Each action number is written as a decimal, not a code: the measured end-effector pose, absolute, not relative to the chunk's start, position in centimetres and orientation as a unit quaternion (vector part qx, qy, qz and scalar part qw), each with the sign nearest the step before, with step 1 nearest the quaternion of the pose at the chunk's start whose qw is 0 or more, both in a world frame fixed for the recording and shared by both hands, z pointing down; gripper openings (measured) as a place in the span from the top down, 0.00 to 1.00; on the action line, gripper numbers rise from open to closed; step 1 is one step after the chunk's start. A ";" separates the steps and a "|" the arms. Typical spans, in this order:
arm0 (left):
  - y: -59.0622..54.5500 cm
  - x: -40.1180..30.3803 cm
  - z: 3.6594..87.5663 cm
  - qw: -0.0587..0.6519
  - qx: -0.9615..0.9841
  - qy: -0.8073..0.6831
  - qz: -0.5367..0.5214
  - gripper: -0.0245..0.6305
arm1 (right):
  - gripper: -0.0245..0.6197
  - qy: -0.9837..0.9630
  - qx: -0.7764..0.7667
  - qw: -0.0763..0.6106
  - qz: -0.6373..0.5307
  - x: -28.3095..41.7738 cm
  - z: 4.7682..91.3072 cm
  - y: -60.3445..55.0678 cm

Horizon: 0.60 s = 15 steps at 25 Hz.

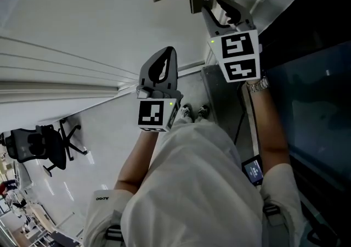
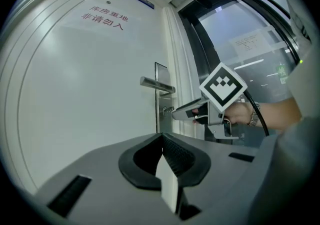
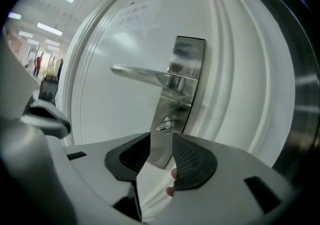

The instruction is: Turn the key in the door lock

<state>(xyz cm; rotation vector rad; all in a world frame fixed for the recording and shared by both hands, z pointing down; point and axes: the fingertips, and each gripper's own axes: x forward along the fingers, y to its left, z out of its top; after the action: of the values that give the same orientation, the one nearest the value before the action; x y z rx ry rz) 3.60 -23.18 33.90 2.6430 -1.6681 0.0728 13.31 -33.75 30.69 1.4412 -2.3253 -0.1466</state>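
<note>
Operator: Grippers first. Right gripper: jaws stand apart, nothing between the ribbed pads. Left gripper, back and off to its left: jaws together, empty, well clear of the door.

Recorder: Noted. Key position?

Operator: Key sits in the plate, just ahead of the right jaw tips and slightly above them. No contact. Small bright metal head; too small to read which way its flats lie.

Recorder: Handling estimate?

Operator: Judged, not tested: light, stiff, thin, smooth metal, so slippery under twist. Resistance should come from the turn, not from weight. Take the head by its two flat faces, pads square and well onto it. A hold on the outer edge alone would likely slip off once torque comes on. Keep the roll in line with the shaft, or it may bind or bend.

Recorder: Beyond the key?

Operator: Plate is upright steel, hard; the tips should stop short of scraping it. Handle lies above the key, reaching to the gripper's left. Clearance beneath it looks adequate for rolling.
</note>
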 end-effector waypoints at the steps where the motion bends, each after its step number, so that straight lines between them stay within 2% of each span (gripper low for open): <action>1: -23.3 3.6 33.9 0.007 0.845 -0.533 0.023 0.95 | 0.76 -0.817 0.517 0.236 -0.096 13.2 30.8 -33.8; 4: -23.7 3.7 34.1 0.007 0.845 -0.534 0.021 0.95 | 0.76 -0.755 0.521 0.323 -0.231 13.2 30.8 -34.4; 7: -24.0 3.9 34.0 0.005 0.846 -0.534 0.016 0.95 | 0.76 -0.709 0.504 0.373 -0.322 12.7 30.9 -34.9; 15: -24.1 3.6 33.3 -0.003 0.846 -0.533 0.009 0.95 | 0.78 -0.643 0.480 0.434 -0.410 11.4 30.9 -35.9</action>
<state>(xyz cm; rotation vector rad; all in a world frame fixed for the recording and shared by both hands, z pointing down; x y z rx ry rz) 3.60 -24.11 33.26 2.6633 -1.6764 0.0282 11.40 -35.90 30.85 1.1946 -1.6013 -1.0209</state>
